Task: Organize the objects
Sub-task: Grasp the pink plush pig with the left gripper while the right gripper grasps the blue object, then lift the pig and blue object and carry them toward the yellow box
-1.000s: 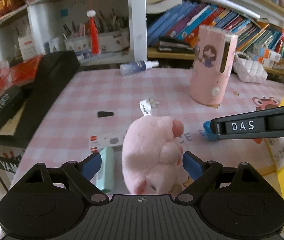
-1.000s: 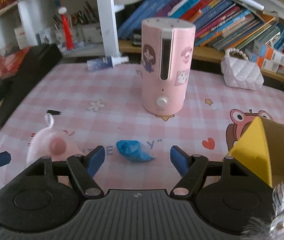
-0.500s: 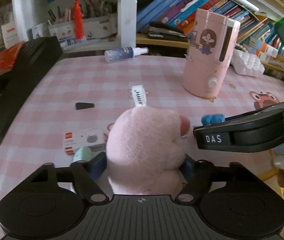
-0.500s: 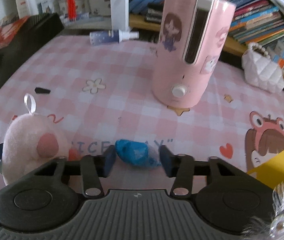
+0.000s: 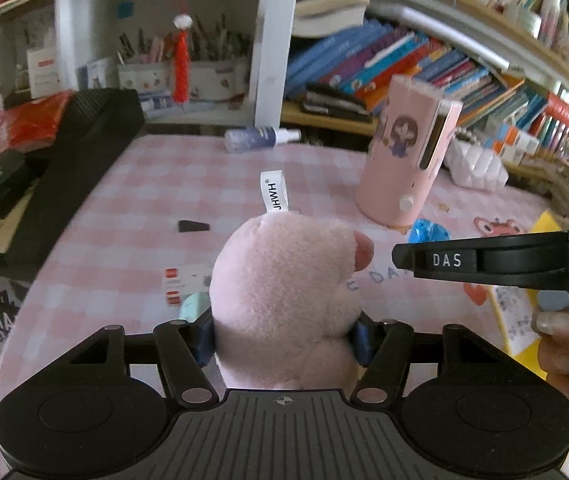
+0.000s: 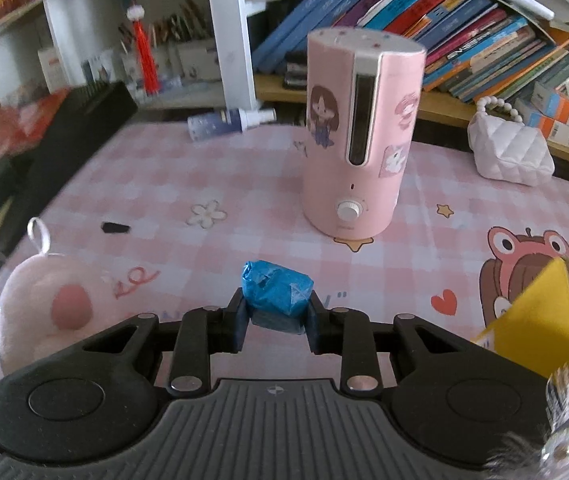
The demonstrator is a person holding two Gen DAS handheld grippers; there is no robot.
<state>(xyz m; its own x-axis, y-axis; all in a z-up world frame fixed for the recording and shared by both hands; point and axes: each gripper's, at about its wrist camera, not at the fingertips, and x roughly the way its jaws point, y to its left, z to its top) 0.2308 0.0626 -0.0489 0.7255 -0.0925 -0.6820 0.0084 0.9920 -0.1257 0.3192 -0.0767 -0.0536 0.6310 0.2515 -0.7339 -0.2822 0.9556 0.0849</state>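
Nearest, left gripper: its blue-padded jaws pinch the round pink plush pig toy, squeezing its soft body, which fills the gap.
Right gripper: its jaws pinch a crumpled blue plastic wrapper bundle, seemingly raised off the pink checked tablecloth.
Beside, to the right: a yellow cardboard box, probably the destination, though that is a guess.
Farther back: a tall pink cylindrical humidifier with stickers stands upright.
Advice: hold both grips firm, lift clear, carry each load steadily, and steer wide of the humidifier.
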